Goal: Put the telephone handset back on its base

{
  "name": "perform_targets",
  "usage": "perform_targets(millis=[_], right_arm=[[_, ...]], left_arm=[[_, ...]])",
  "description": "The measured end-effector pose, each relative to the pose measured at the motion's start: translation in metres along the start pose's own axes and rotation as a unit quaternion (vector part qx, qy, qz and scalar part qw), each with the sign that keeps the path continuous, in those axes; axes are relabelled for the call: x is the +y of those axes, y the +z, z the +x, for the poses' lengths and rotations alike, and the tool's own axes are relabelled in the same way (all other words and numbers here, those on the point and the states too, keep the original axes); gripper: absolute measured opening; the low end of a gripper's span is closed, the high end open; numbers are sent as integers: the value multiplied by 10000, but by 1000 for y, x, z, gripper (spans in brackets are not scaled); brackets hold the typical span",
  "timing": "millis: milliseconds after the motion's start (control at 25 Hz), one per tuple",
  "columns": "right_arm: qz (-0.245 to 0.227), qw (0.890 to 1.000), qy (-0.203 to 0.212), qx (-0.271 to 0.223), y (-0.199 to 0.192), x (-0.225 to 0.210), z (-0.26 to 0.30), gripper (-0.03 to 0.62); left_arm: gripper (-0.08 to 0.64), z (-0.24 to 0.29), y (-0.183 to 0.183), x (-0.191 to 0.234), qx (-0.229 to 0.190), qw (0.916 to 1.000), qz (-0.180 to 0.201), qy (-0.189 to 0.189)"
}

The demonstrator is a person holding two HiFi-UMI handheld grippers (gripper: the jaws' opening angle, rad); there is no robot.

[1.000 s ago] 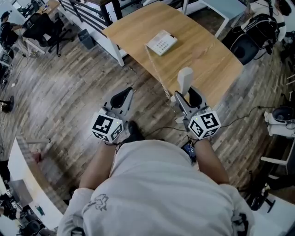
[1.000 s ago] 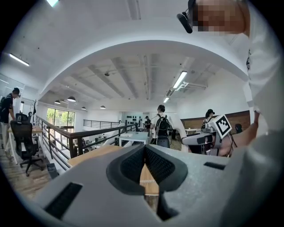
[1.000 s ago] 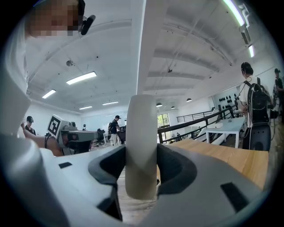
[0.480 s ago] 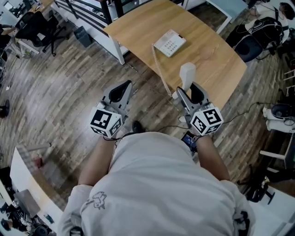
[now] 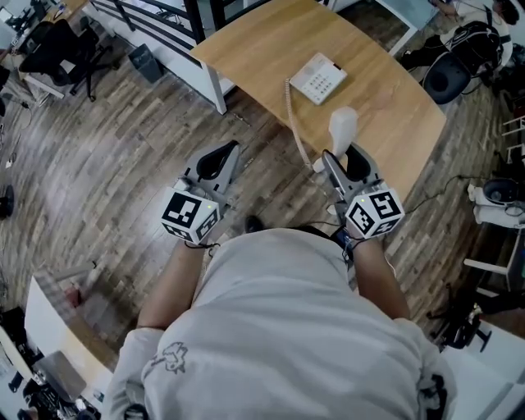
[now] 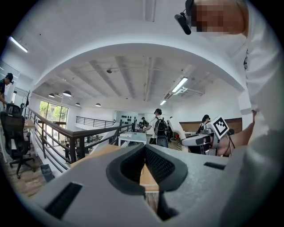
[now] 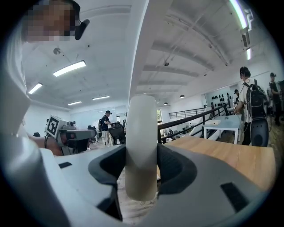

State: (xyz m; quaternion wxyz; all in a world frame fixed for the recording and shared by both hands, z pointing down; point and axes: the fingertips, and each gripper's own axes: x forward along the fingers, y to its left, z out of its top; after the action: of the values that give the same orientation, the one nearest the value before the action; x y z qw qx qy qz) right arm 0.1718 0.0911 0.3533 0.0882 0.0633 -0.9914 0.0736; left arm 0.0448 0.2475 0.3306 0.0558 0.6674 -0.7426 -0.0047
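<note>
The white handset (image 5: 341, 129) stands upright between the jaws of my right gripper (image 5: 344, 157), held over the near edge of the wooden table (image 5: 410, 115). In the right gripper view the handset (image 7: 141, 146) fills the gap, with both pads pressed on it. Its coiled cord (image 5: 294, 123) runs back to the white telephone base (image 5: 319, 79), which lies flat further along the table. My left gripper (image 5: 220, 160) hangs over the floor to the left, off the table. Its jaws meet with nothing between them in the left gripper view (image 6: 145, 156).
Black office chairs (image 5: 61, 49) stand at the far left. A backpack (image 5: 463, 49) rests at the far right beside another table (image 5: 402, 12). A white device (image 5: 496, 205) sits on the floor at the right. Several people stand in the background.
The table and telephone base have shifted slightly right and nearer in the head view. My right gripper with the handset has edged towards the table. The left gripper holds its pose.
</note>
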Motion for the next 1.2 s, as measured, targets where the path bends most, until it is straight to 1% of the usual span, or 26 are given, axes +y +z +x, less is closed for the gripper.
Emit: perform_targets(millis=[200, 400, 600, 920, 1200], right_arm=[[-71, 10000, 9, 51, 0, 2, 16, 222], [-5, 10000, 66, 54, 1, -3, 36, 222], [0, 9999, 99, 44, 3, -17, 54, 222], [163, 9997, 145, 105, 3, -58, 102, 221], [296, 9992, 160, 204, 1, -112, 142, 221]], left_arm=[[6, -3, 0, 16, 48, 10000, 16, -2], [6, -3, -2, 36, 112, 9998, -10, 171], [6, 7, -3, 50, 134, 9995, 2, 276], [6, 49, -4, 83, 214, 9991, 30, 377], [6, 118, -5, 116, 252, 9989, -7, 384]])
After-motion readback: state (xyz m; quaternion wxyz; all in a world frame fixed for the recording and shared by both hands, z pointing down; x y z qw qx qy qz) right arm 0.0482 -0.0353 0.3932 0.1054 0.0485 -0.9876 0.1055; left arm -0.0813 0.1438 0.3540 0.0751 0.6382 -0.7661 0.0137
